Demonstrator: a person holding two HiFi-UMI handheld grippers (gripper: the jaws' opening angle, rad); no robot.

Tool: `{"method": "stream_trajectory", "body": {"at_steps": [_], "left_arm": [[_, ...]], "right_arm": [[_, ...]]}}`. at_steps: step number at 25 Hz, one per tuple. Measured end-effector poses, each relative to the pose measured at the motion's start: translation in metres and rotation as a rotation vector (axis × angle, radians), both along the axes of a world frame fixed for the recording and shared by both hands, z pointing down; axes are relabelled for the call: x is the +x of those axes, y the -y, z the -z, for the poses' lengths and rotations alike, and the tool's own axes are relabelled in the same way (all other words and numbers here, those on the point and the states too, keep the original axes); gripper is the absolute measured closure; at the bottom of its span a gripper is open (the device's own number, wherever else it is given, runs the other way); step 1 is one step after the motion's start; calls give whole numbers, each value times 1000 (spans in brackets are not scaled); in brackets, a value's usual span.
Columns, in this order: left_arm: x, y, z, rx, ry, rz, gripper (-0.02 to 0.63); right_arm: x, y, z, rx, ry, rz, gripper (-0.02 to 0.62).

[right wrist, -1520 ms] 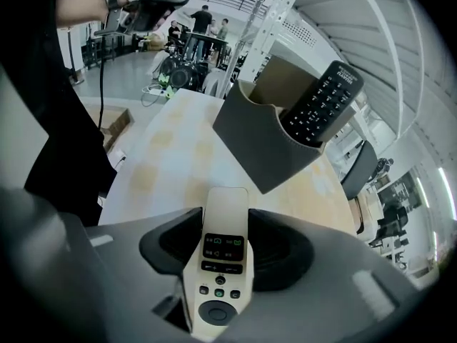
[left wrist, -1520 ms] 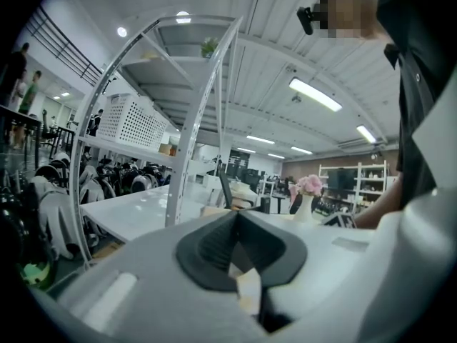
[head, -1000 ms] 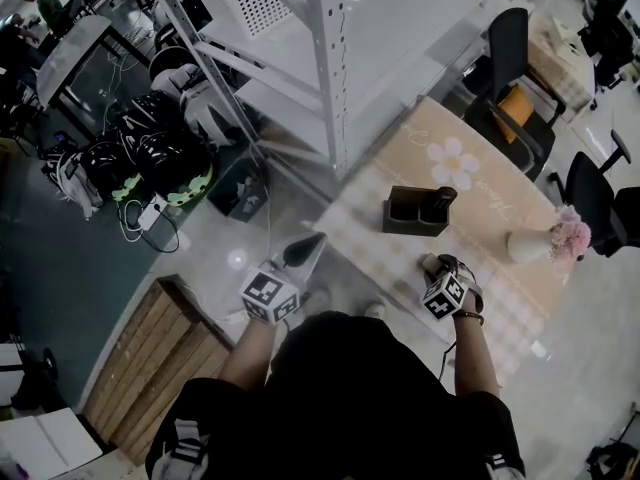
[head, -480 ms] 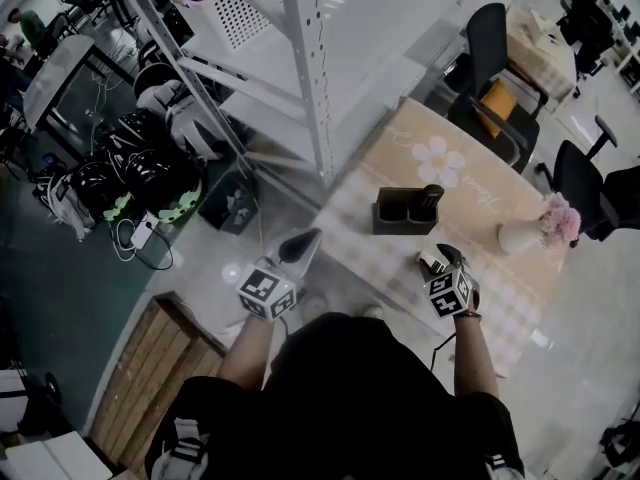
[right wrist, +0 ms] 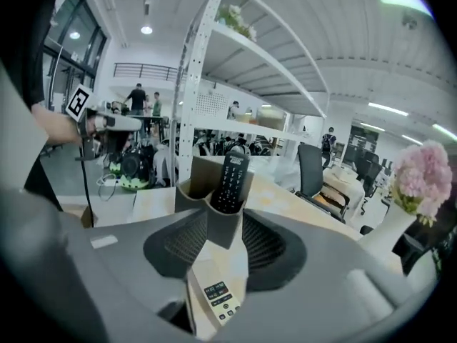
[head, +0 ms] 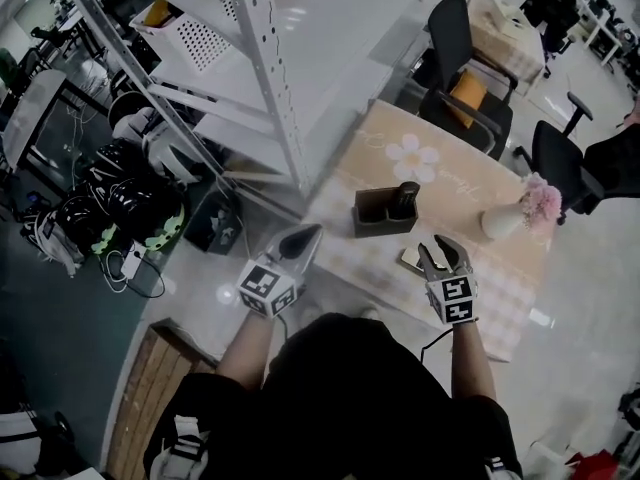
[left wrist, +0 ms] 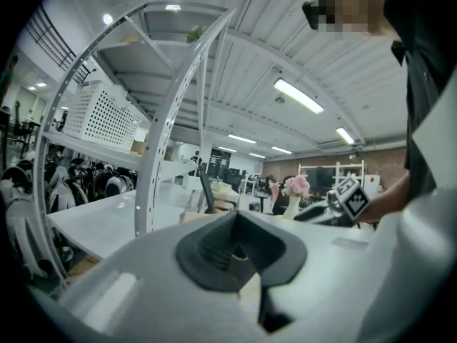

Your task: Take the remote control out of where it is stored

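The black remote control (head: 405, 199) stands in the right pocket of the dark holder (head: 371, 220) on the desk (head: 480, 273), beyond the empty, part-open right tool (head: 444, 253), whose jaws have just been narrowing, while the left tool (head: 303, 238) is closed.

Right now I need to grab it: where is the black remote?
In the head view, the black remote stands in the dark holder's right compartment, left of the flower vase.

Flower-print table (head: 385, 158) has a white vase (head: 497, 223) of pink flowers (head: 543, 201) near its right end. White metal shelving (head: 262, 78) stands left of it, a black office chair (head: 455, 43) behind, and helmets (head: 125, 193) are piled on the floor.
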State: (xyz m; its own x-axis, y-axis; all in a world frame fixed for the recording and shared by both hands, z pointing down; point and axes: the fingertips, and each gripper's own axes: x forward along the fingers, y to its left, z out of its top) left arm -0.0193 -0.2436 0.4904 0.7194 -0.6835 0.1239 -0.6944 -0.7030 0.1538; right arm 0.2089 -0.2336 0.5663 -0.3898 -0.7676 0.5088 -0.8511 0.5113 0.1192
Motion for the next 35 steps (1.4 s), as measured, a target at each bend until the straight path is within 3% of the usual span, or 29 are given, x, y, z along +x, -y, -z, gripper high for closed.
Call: {"method": "stream_trajectory", "body": {"at_steps": [5, 8, 21, 35], "left_arm": [[9, 8, 11, 36, -12, -9, 604], [13, 9, 14, 49, 2, -21, 606], [-3, 15, 17, 36, -25, 11, 605], [-68, 26, 13, 33, -9, 148, 604]], "right_arm": [[18, -2, 25, 51, 201, -121, 467], [28, -4, 37, 106, 260, -170, 510], [13, 9, 40, 139, 240, -160, 513], [-25, 72, 29, 154, 212, -180, 349]]}}
